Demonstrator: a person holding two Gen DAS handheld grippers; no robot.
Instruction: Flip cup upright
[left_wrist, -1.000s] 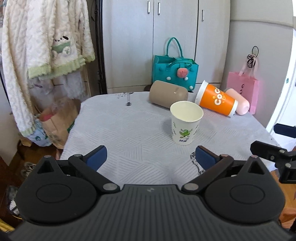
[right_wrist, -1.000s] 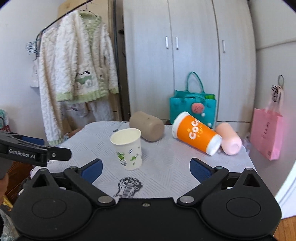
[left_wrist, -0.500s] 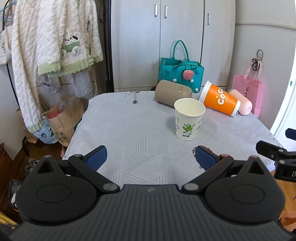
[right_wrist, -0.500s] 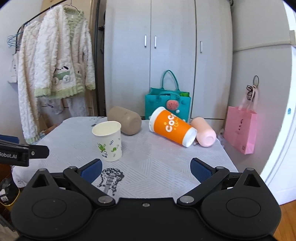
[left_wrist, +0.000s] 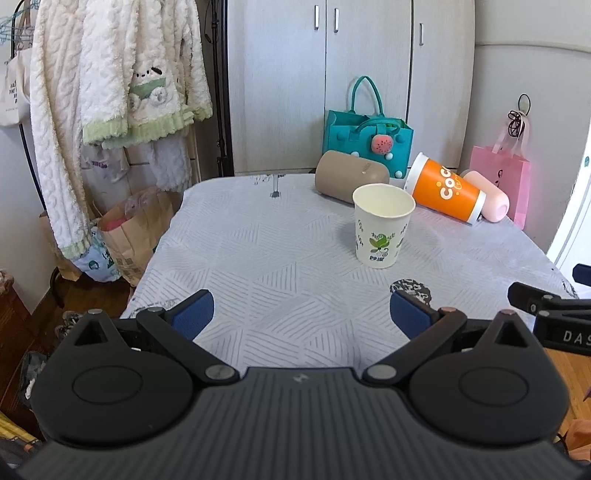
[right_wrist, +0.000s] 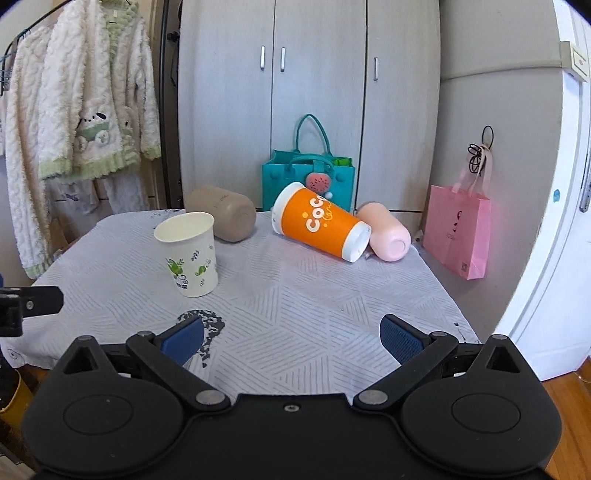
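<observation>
A white paper cup (left_wrist: 382, 225) with green leaf print stands upright on the table (left_wrist: 280, 258); it also shows in the right wrist view (right_wrist: 189, 253). Behind it lie three cups on their sides: a beige one (left_wrist: 349, 180) (right_wrist: 222, 212), an orange one (left_wrist: 445, 192) (right_wrist: 321, 223) and a pink one (left_wrist: 487, 195) (right_wrist: 386, 235). My left gripper (left_wrist: 301, 314) is open and empty over the table's near edge. My right gripper (right_wrist: 291, 336) is open and empty, also at the near edge, well short of the cups.
The table has a grey patterned cloth. A teal bag (left_wrist: 367, 138) stands behind it by the cupboard doors, a pink bag (left_wrist: 502, 181) hangs at the right. Fleece clothes (left_wrist: 110, 92) hang on a rack at the left, paper bags (left_wrist: 136, 229) below.
Both grippers have drawn back from the table and away from the upright paper cup; the cups look smaller and farther. No cup has moved.
</observation>
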